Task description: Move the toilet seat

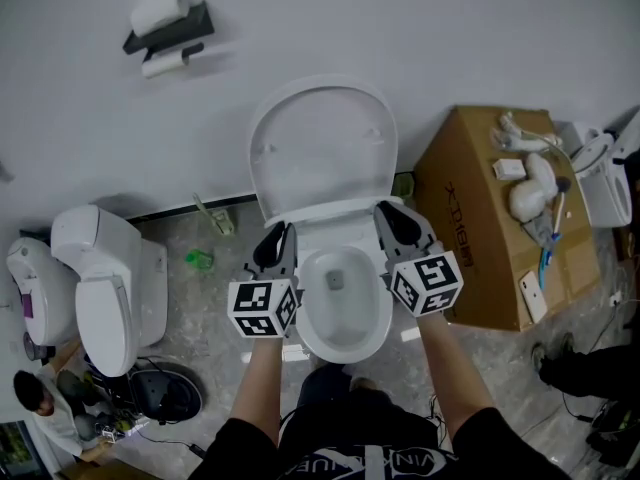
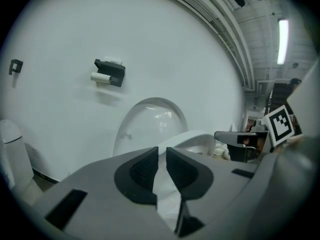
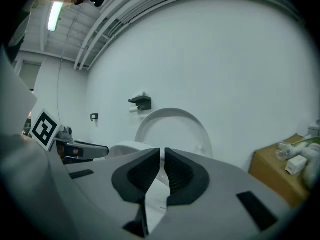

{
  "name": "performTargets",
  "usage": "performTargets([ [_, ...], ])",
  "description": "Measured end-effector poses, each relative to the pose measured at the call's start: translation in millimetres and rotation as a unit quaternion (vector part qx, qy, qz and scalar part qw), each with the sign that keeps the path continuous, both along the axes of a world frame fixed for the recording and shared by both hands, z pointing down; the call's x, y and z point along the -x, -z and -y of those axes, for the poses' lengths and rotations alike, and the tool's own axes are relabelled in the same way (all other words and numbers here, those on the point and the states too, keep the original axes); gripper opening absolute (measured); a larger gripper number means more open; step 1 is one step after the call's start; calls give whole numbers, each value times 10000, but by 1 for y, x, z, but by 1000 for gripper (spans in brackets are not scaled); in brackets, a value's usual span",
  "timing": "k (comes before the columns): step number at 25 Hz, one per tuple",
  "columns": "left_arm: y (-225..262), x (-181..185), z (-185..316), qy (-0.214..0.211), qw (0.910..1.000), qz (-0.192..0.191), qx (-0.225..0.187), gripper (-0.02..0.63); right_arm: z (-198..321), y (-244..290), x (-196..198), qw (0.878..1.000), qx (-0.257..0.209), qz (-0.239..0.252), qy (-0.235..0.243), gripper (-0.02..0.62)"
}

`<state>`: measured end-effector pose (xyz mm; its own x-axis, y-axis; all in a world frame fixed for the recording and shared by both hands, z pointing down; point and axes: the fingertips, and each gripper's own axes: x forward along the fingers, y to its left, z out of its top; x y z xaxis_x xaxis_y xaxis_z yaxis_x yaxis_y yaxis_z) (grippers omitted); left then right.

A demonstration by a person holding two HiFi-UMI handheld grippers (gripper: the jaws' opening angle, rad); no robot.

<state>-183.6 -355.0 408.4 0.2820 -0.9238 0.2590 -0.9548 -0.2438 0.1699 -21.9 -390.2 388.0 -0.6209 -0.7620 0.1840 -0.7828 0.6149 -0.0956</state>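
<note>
Toilet seat (image 1: 330, 214): white oval ring. Position: raised partway and tilted, front edge clear of the open bowl (image 1: 345, 356), in front of the upright lid (image 1: 320, 143). Left gripper (image 1: 279, 233) and right gripper (image 1: 392, 216) each clamp one side of the ring.

seat: toilet seat (image 1: 335, 211), at the tips of the left gripper (image 2: 162, 151) and the right gripper (image 3: 162, 154), smooth glossy white, plastic-looking.
lid: lid (image 1: 322, 138) beyond both grippers, same glossy white.
bowl: bowl (image 1: 377, 330) below the grippers, glazed ceramic look.
pads: pads (image 2: 142, 170) black, finely ribbed, matt; gripper shells grey matt plastic.
box: box (image 1: 470, 223) right of the right gripper, matt brown cardboard.
floor: floor (image 1: 205, 303) left of the left gripper, mottled grey, stone-like.
</note>
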Motion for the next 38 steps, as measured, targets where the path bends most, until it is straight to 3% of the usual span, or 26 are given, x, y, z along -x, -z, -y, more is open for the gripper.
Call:
performTargets([
  [14,10,18,64,2,10000,-18,-75,23,68,11,16,9997,-135,-137,-133,12],
  [21,9,25,90,-104,9997,180,-92,14,96,9,23,9993,-154,-293,-192,9],
  [38,7,35,127,-47,9996,255,-128,3,136,7,34,9980,-228,-395,-435,9],
])
